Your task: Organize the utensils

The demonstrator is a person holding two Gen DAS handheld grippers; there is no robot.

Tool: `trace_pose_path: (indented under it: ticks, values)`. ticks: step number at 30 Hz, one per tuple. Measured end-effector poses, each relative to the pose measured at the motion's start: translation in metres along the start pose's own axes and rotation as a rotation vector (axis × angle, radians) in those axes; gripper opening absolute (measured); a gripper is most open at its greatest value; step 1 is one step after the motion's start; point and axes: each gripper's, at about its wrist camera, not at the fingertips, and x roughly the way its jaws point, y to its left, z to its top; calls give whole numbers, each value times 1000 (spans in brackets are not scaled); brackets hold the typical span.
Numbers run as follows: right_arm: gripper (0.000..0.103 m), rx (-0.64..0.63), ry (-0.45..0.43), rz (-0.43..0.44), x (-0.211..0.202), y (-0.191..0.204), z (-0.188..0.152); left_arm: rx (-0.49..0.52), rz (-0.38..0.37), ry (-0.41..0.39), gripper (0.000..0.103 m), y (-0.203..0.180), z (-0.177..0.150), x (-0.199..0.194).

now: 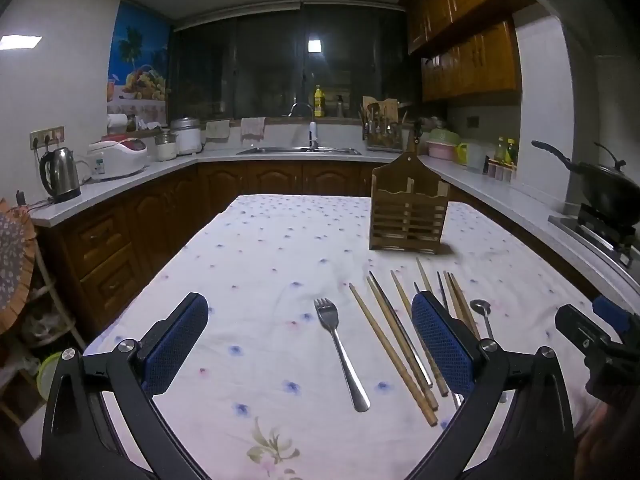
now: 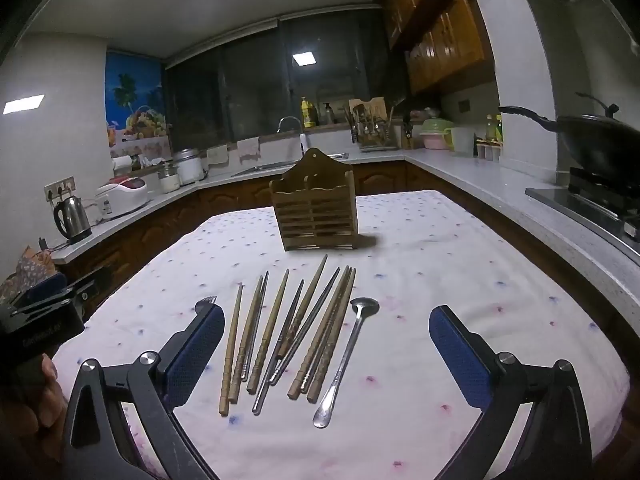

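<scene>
Jaws of both the left gripper [image 1: 310, 334] and right gripper [image 2: 326, 338] gape wide, empty, above the chopsticks [image 2: 280, 328].

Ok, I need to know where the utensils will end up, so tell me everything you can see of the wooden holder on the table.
The wooden holder is a brown, bamboo-looking caddy standing upright on the flowered tablecloth, beyond the row of chopsticks. Its front is horizontal slats with gaps; the taller back panel rises to a peak with a small hanging hole. Upright dividers split the top into compartments. No utensils show in it. Nothing touches it but the cloth; it casts a shadow to its right.
</scene>
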Motion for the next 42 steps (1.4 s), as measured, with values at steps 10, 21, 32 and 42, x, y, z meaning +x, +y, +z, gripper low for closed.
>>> trace_pose_path:
  ticks: [10,21,32,42]
  values:
    - [103,9,1,3,-2,-4,0,3,0,1,103,-1,-4,-2]
    - [103,20,3,7,-3,-6,3,5,-3,1,103,-1,-4,-2]
    - [103,23,5,9,-3,-7,2,5,-3,4,103,-1,-6,0]
    - [103,28,7,9,-2,-7,2,5,-3,6,103,-1,-6,0]
